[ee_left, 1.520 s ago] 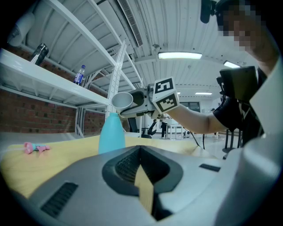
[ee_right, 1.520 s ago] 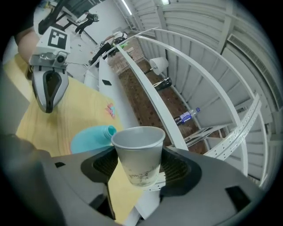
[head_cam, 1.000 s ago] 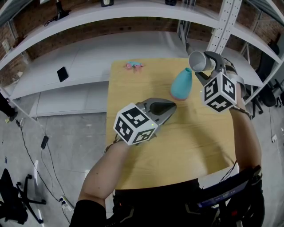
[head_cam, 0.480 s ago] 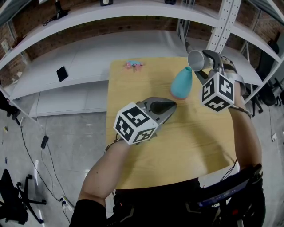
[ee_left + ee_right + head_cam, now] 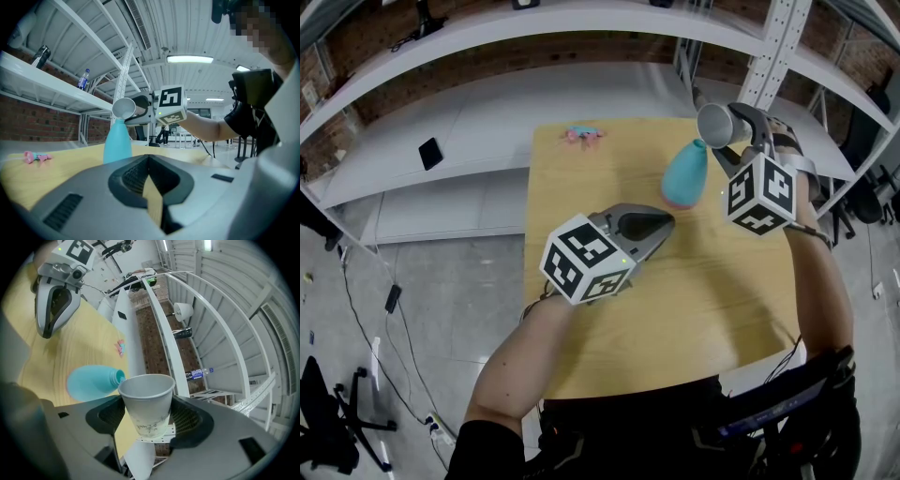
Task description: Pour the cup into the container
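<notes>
A teal narrow-necked container [image 5: 685,176] stands upright on the wooden table [image 5: 675,309] at its far right. My right gripper [image 5: 727,131] is shut on a white paper cup [image 5: 713,124] and holds it tipped on its side, with the rim just above the container's mouth. In the right gripper view the cup [image 5: 146,401] sits between the jaws and the container [image 5: 91,382] lies just beyond its rim. I cannot see what is inside the cup. My left gripper [image 5: 661,223] hovers over the middle of the table, shut and empty. From it I see the container [image 5: 117,140] with the cup [image 5: 123,108] at its top.
A small pink object [image 5: 583,137] lies at the table's far left corner. White curved shelving [image 5: 487,112] runs behind the table, with a black device [image 5: 432,156] on it. A perforated white post [image 5: 773,56] rises close behind the right gripper.
The right gripper has rolled slightly with the cup still tipped at the container's mouth. The left gripper has stayed where it was.
</notes>
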{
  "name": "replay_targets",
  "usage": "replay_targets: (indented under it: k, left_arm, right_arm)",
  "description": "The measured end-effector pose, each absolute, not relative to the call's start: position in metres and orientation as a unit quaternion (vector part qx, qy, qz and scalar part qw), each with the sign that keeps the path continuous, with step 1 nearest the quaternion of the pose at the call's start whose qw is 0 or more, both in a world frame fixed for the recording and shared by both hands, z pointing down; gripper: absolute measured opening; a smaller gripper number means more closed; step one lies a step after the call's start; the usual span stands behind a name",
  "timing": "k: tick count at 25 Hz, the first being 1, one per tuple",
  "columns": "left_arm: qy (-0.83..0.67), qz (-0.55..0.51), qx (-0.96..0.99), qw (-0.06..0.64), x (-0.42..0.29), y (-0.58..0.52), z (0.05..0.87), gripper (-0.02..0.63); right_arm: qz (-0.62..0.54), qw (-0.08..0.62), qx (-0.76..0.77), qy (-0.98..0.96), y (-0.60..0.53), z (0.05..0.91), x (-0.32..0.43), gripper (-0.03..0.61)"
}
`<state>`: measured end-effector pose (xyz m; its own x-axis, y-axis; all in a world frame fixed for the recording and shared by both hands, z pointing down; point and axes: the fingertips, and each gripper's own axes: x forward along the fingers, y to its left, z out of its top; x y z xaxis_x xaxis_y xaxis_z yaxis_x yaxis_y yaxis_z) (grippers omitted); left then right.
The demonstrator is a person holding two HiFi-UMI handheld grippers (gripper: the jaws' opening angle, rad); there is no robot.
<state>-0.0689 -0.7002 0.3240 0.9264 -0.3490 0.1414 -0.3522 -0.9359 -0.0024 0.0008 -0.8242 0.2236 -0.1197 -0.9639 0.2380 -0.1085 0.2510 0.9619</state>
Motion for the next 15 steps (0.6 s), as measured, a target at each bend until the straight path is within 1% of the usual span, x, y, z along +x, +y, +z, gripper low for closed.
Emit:
replay_targets:
  k: [15]
  left_arm:
    - [-0.178, 0.07, 0.981, 0.012, -0.0684, -0.6989, 0.3247, 0.0]
  right_arm:
    - [-0.433, 0.501, 0.438, -0.608, -0.8252, 0.2244, 0.0008, 0.311]
